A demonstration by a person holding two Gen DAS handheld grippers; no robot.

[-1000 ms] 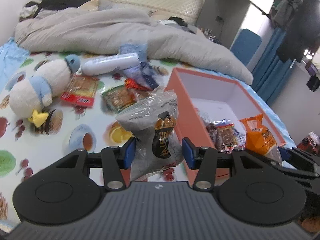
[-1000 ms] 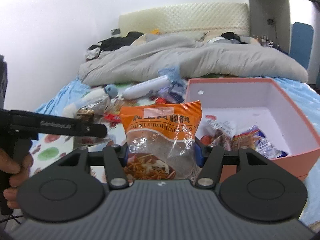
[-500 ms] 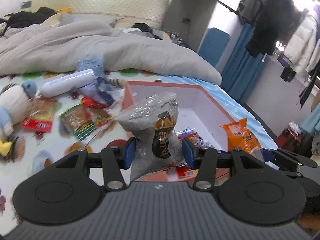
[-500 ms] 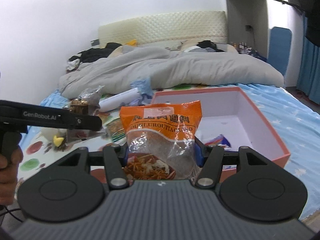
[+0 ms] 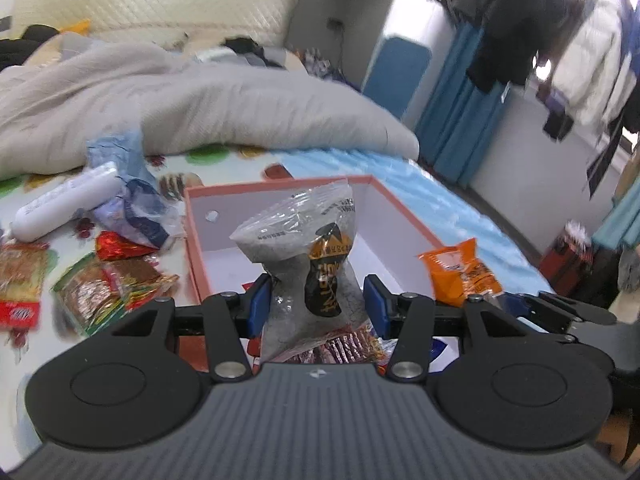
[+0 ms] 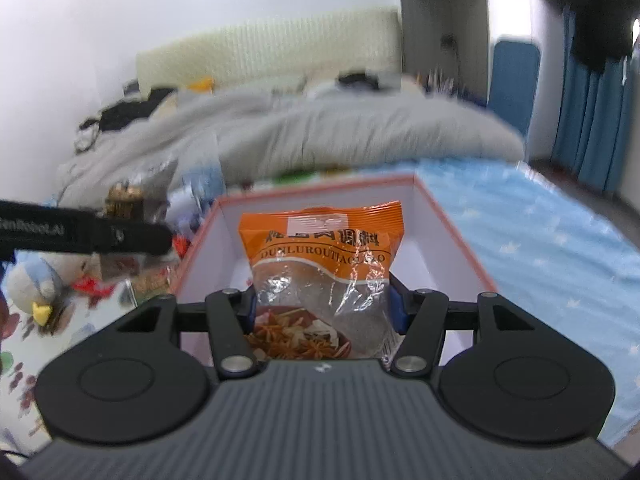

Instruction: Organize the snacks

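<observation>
My left gripper (image 5: 318, 306) is shut on a clear grey snack bag with a black and orange label (image 5: 310, 258), held upright over the near end of the open pink box (image 5: 192, 232). My right gripper (image 6: 322, 306) is shut on an orange seasoning packet (image 6: 320, 264), held over the same pink box (image 6: 456, 232). The orange packet (image 5: 460, 272) also shows at the right in the left wrist view. The left gripper's arm (image 6: 84, 234) with its grey bag (image 6: 136, 200) shows at the left in the right wrist view. Red snack packs (image 5: 340, 346) lie in the box below the left gripper.
Loose snack packs (image 5: 108, 284), a red packet (image 5: 118, 246), a white tube (image 5: 66, 206) and crumpled blue bags (image 5: 136, 208) lie on the patterned sheet left of the box. A grey duvet (image 5: 200, 112) lies behind. A plush penguin (image 6: 34, 284) sits far left.
Both grippers have moved forward and over the pink box with their packets still held. The views have swung right, so the box now sits straight ahead of each gripper.
</observation>
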